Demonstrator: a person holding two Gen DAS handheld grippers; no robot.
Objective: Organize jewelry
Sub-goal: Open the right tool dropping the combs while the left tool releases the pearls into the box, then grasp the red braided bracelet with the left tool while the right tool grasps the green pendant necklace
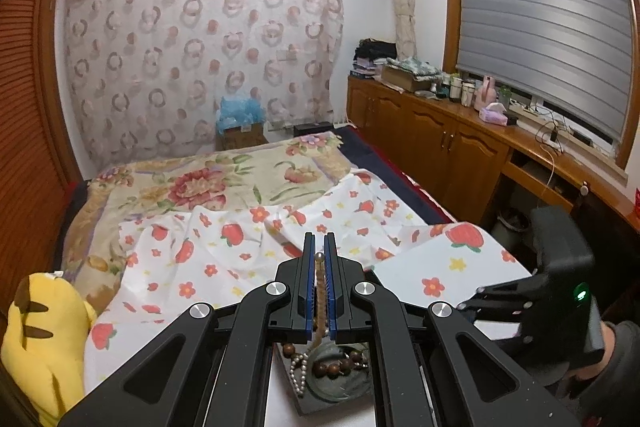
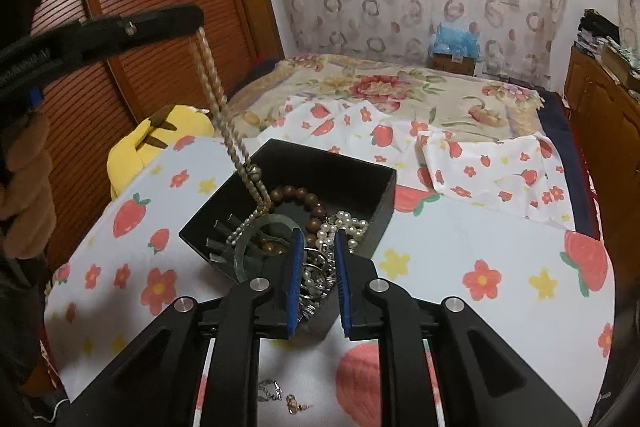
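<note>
Strawberry-print cloth covers the counter under a black box. Left tongs clamp a beaded necklace hanging into it; right tongs stand apart (empty). Lifting could snag the tangled pearls.

- The left gripper has black arms, blue pads and shiny round screws.
- The right gripper looks the same, with a little green light.
</note>
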